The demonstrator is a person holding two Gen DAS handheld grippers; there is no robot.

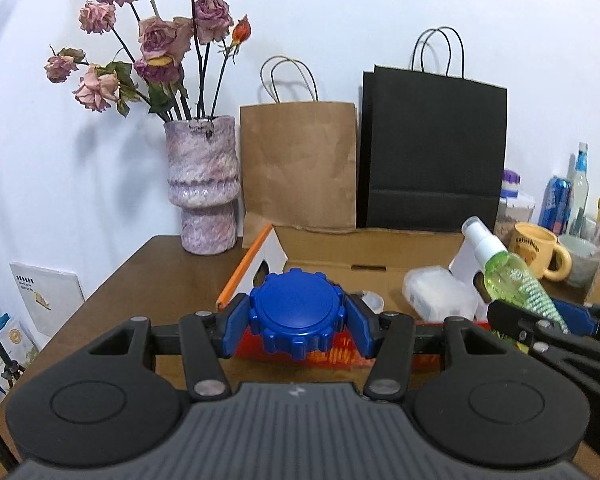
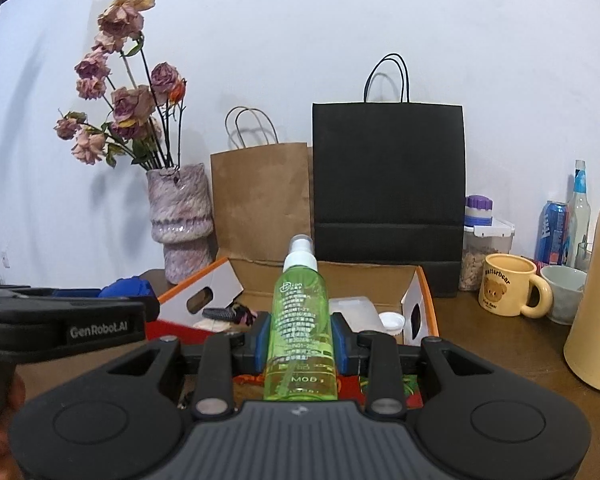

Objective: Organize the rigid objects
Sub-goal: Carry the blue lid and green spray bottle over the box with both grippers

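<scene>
Chunky ridged blue plastic lid point(image 1: 296, 312) sits clamped in the left gripper point(image 1: 296, 318) jaws; right gripper point(image 2: 299, 342) jaws squeeze a slim translucent green spray bottle point(image 2: 300, 328), cardboard box point(image 2: 414, 276) just beyond both.

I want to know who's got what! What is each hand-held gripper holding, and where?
Left hand-held gripper: blue ridged lid, by its rim. Right hand-held gripper: green spray bottle, by its body.

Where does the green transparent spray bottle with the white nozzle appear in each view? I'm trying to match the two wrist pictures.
Left wrist view: green transparent spray bottle at the right edge, tilted, clamped in the right gripper.
Right wrist view: bottle at centre, upright between the blue pads.
Shared landmark: black paper bag against the wall behind the open cardboard box.
</scene>
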